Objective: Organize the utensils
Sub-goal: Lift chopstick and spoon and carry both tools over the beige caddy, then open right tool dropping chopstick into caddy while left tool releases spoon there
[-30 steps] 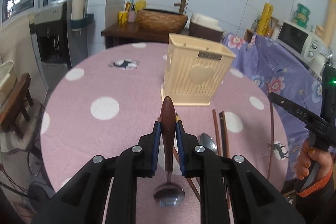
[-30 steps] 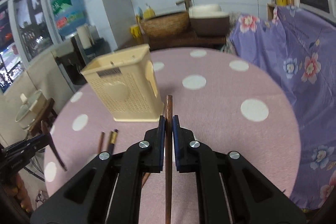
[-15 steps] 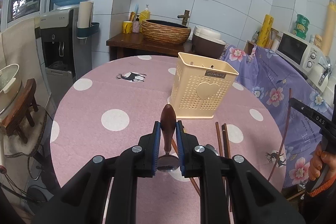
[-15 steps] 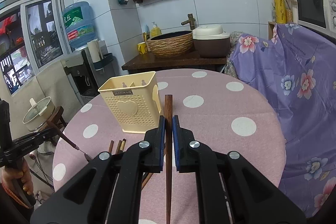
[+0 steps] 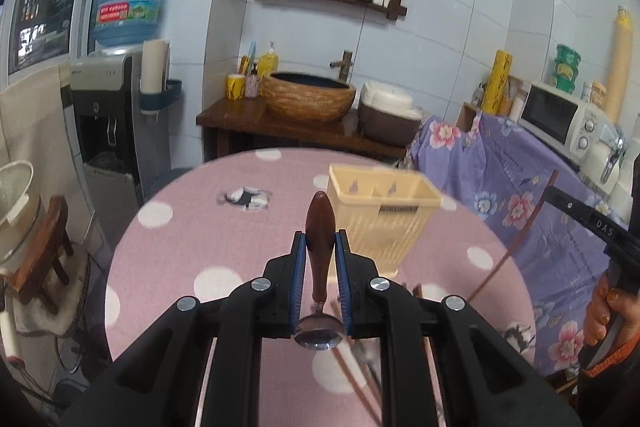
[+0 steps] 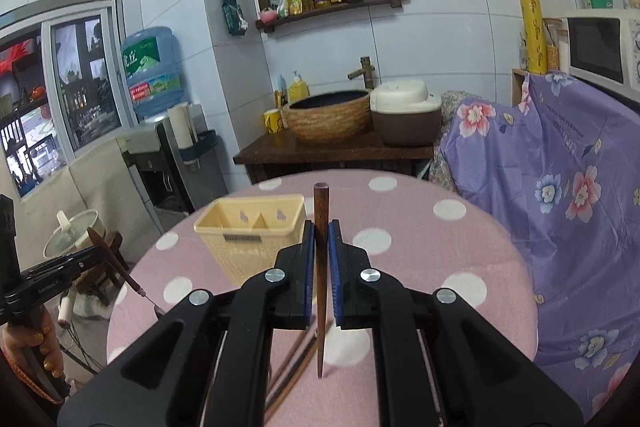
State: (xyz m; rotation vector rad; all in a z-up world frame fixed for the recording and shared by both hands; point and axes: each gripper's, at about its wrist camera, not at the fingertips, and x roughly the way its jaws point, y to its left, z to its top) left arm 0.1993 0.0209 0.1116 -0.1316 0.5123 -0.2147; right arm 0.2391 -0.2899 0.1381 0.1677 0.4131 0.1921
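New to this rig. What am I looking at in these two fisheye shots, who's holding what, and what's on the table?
No robot here: a person holds a two-finger gripper in each hand, and each gripper has a fisheye camera looking forward along its fingers.

In the left wrist view, the left gripper is shut on a spoon, by its brown wooden handle, with the metal bowl toward the camera. At the right edge you see the other gripper and the hand holding it.

In the right wrist view, the right gripper is shut on one chopstick.

Both are above a round pink polka-dot table. On it stands a cream holder with two compartments; more chopsticks lie on the cloth near the grippers.
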